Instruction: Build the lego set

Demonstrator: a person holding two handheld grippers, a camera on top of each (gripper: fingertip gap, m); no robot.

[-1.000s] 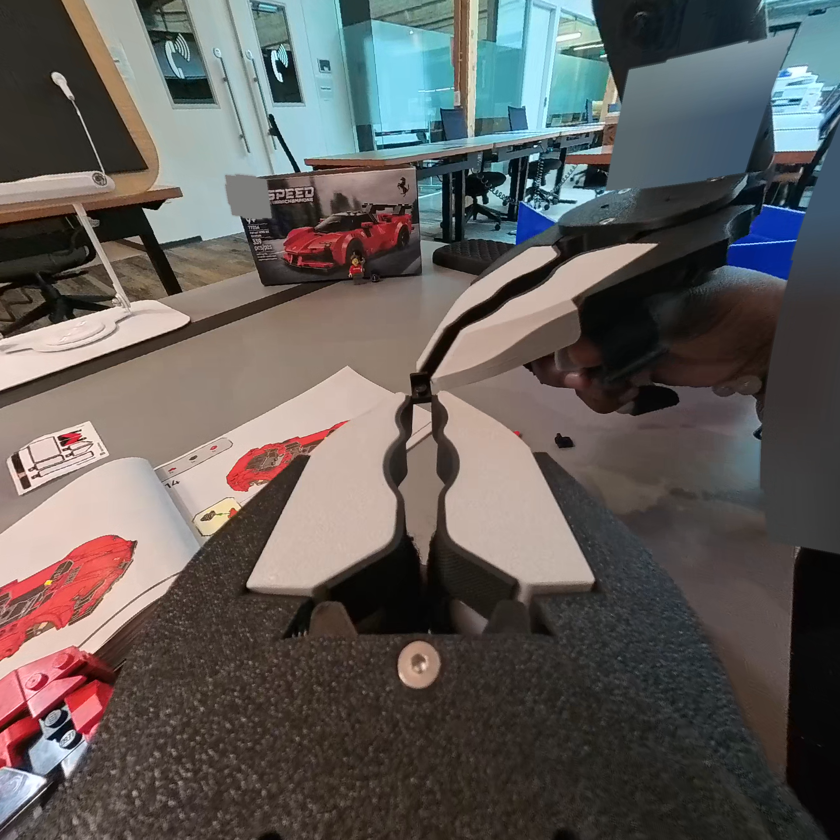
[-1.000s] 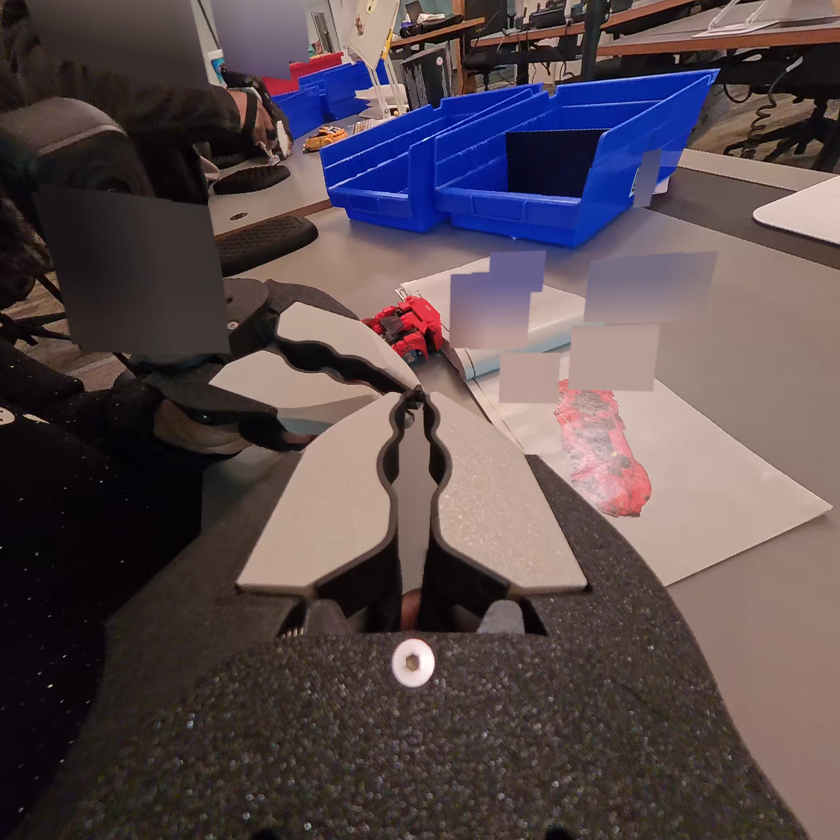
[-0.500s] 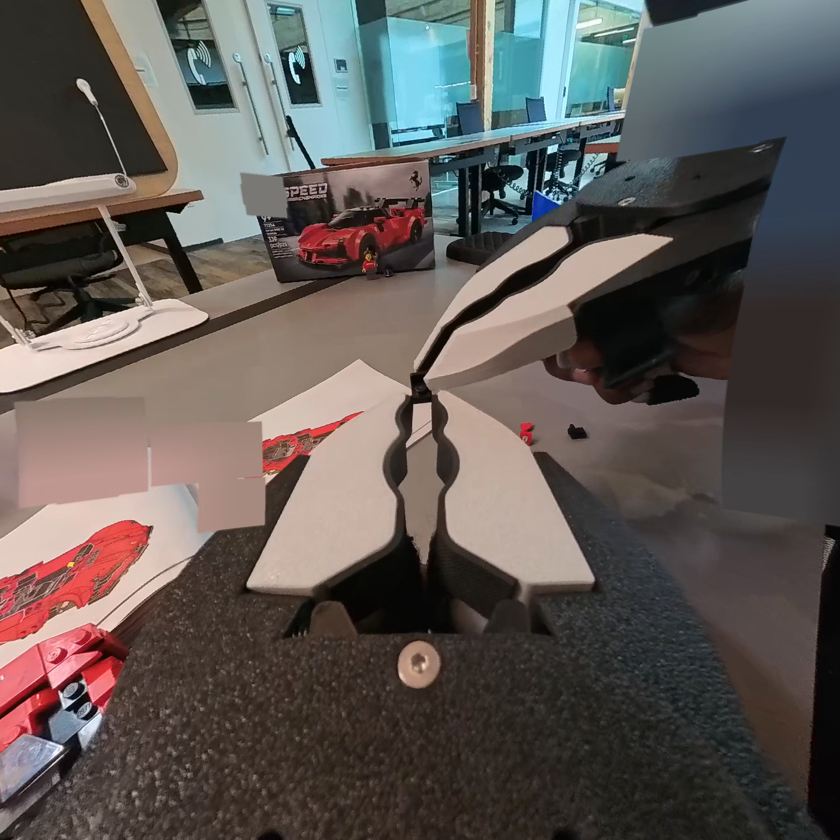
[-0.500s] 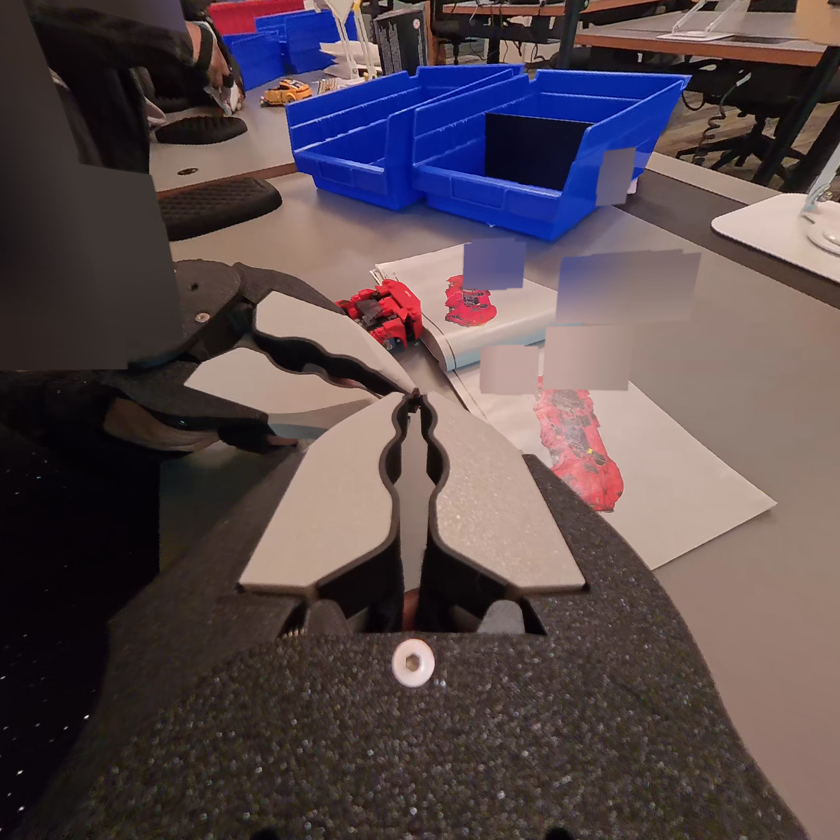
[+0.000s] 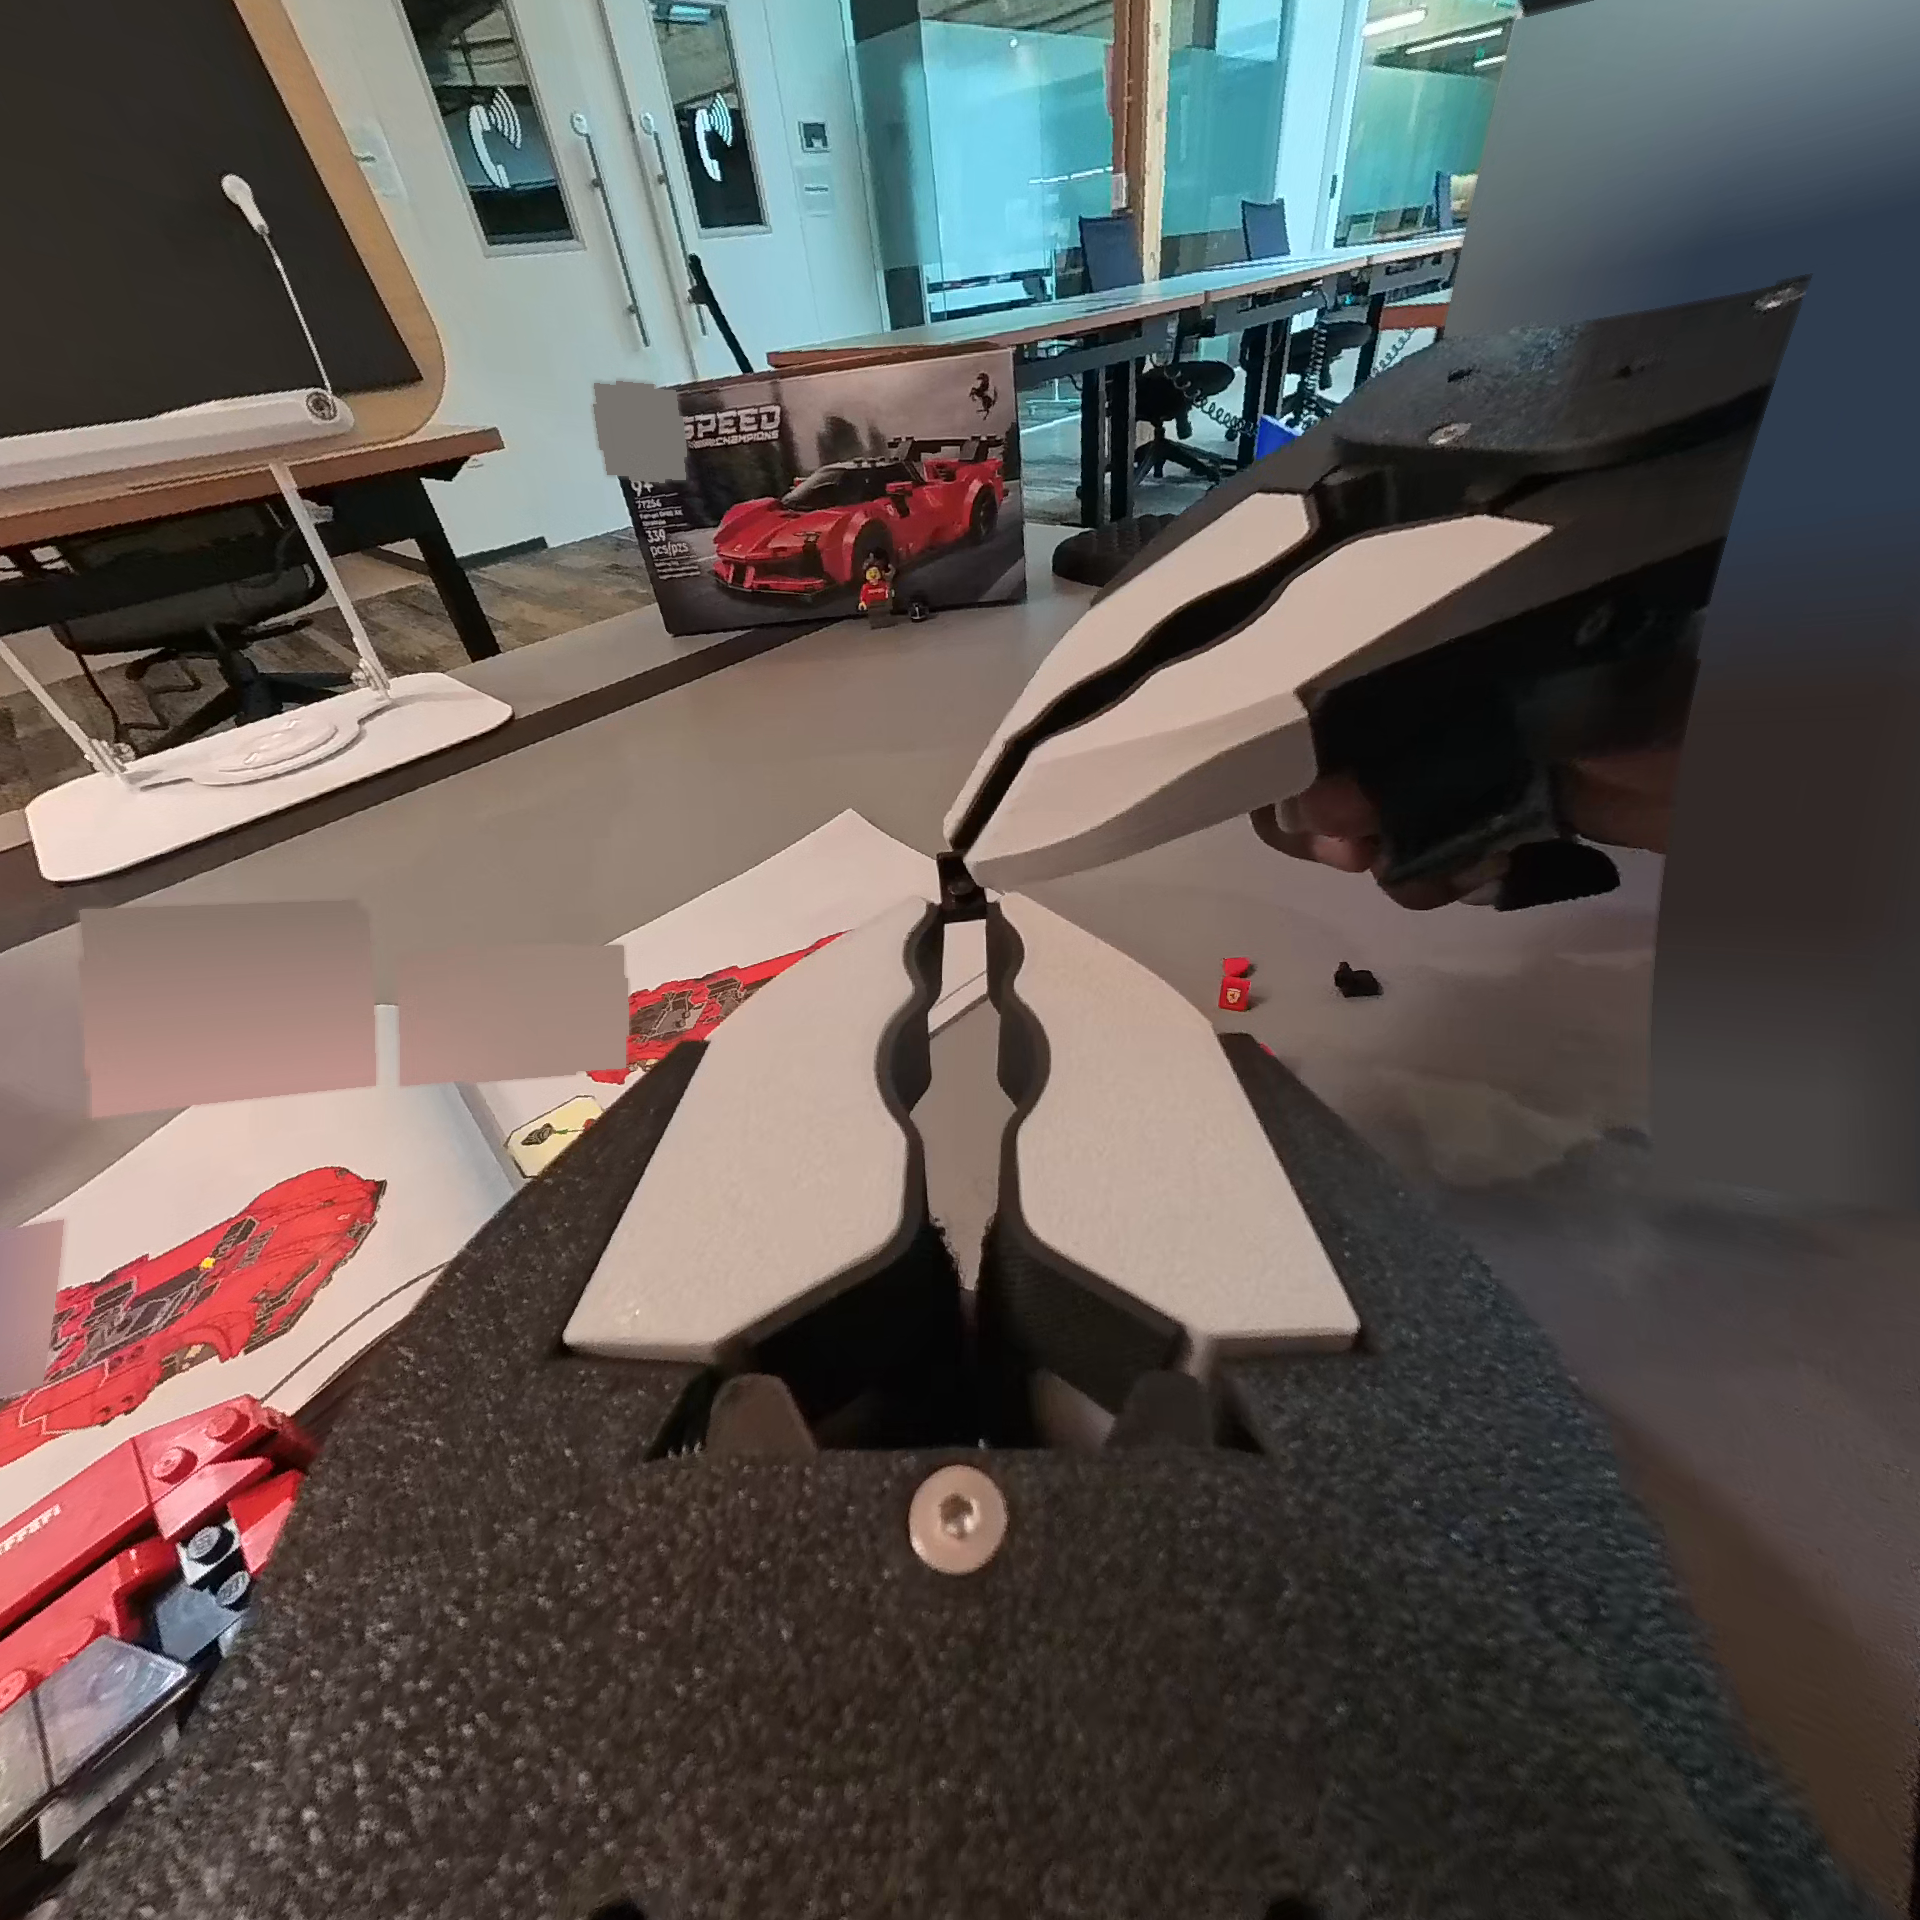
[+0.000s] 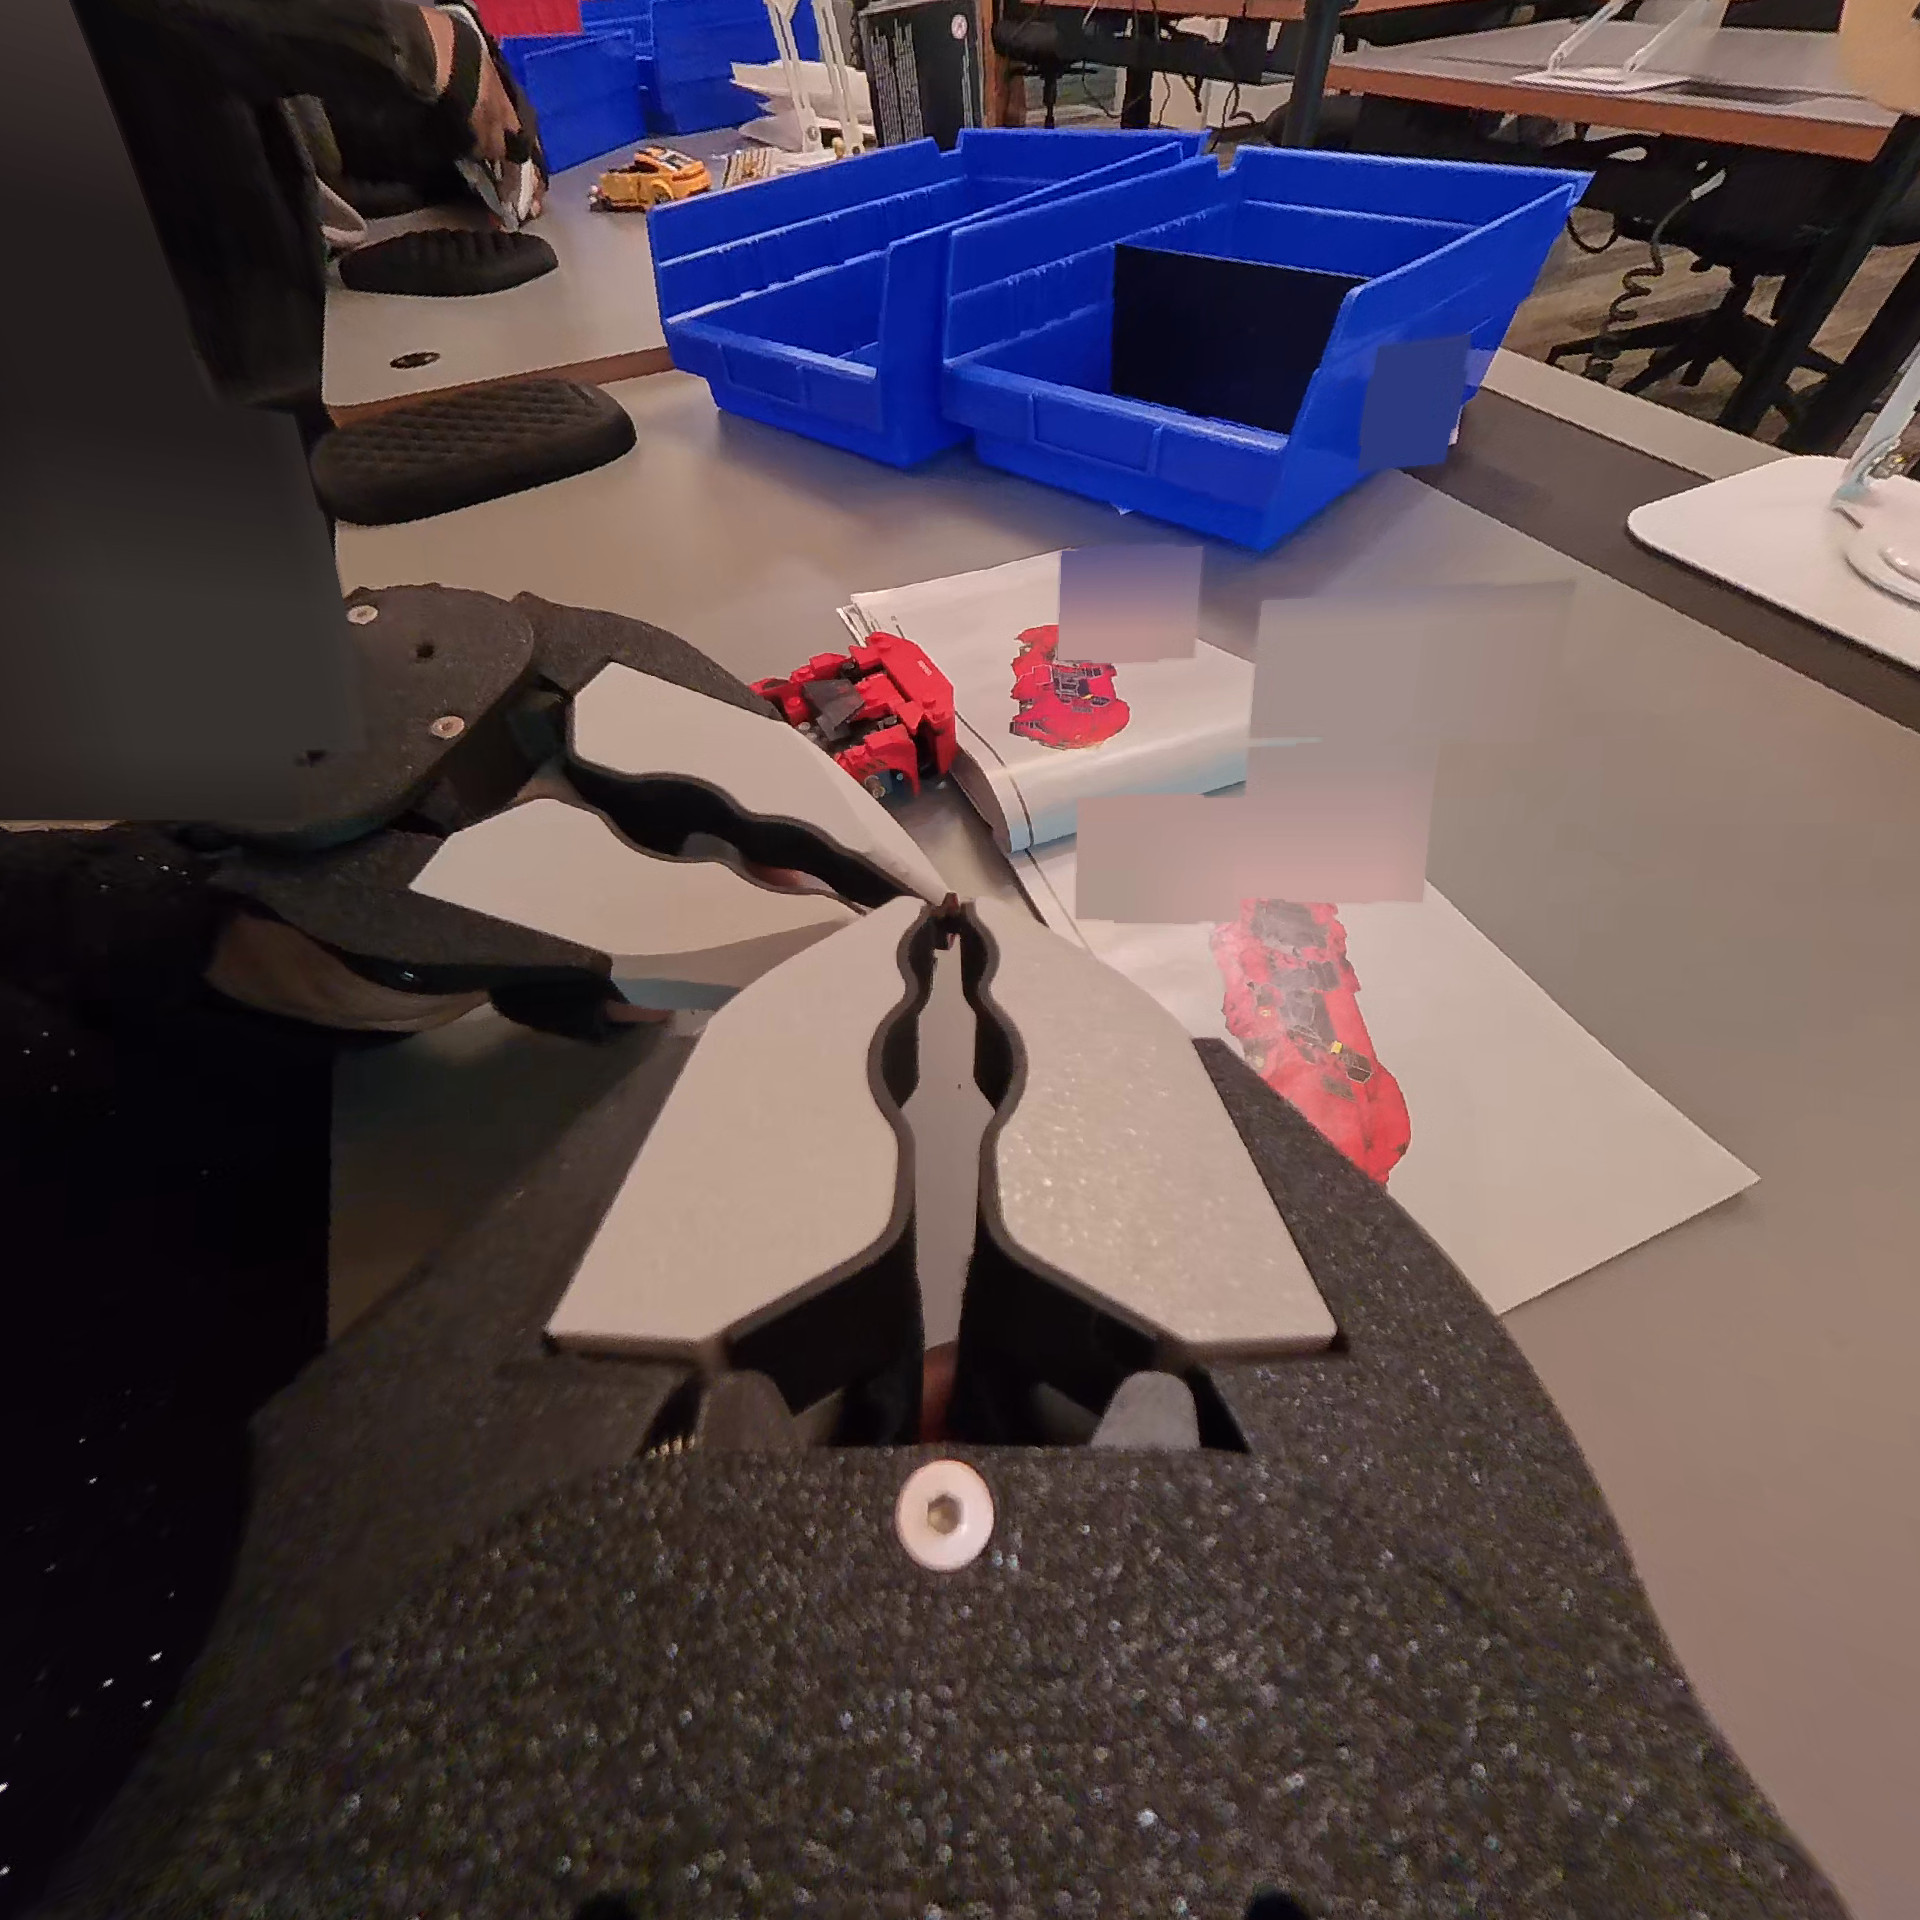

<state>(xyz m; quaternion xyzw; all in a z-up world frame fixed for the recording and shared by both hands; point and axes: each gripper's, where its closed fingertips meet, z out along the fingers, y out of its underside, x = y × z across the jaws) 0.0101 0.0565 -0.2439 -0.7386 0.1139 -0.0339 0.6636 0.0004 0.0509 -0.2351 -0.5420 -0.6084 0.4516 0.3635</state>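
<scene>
My left gripper (image 5: 961, 912) is shut on a small black lego piece (image 5: 956, 883), held above the open instruction booklet (image 5: 312, 1195). My right gripper (image 5: 964, 844) comes in from the right, shut, with its tips on the top of that piece. In the right wrist view my right gripper (image 6: 948, 920) pinches a tiny dark piece (image 6: 943, 930), and the left gripper's fingertips (image 6: 914, 873) meet it from the left. The partly built red car (image 5: 94, 1558) lies at lower left; it also shows in the right wrist view (image 6: 873, 717).
A loose red piece (image 5: 1234, 985) and a loose black piece (image 5: 1356, 980) lie on the grey table. The lego box (image 5: 831, 499) with a minifigure (image 5: 878, 597) stands at the back. Two blue bins (image 6: 1247, 343), a black pad (image 6: 468, 436) and a white stand base (image 5: 260, 748) sit around. The tips of both grippers are at nearly the same place. Left tips and right tips are each some 15 cm from the partly built red car (image 5: 94, 1558).
Both grippers stay shut and tip to tip on the small piece. They have shifted slightly together, and the loose red piece has come into the left wrist view.
</scene>
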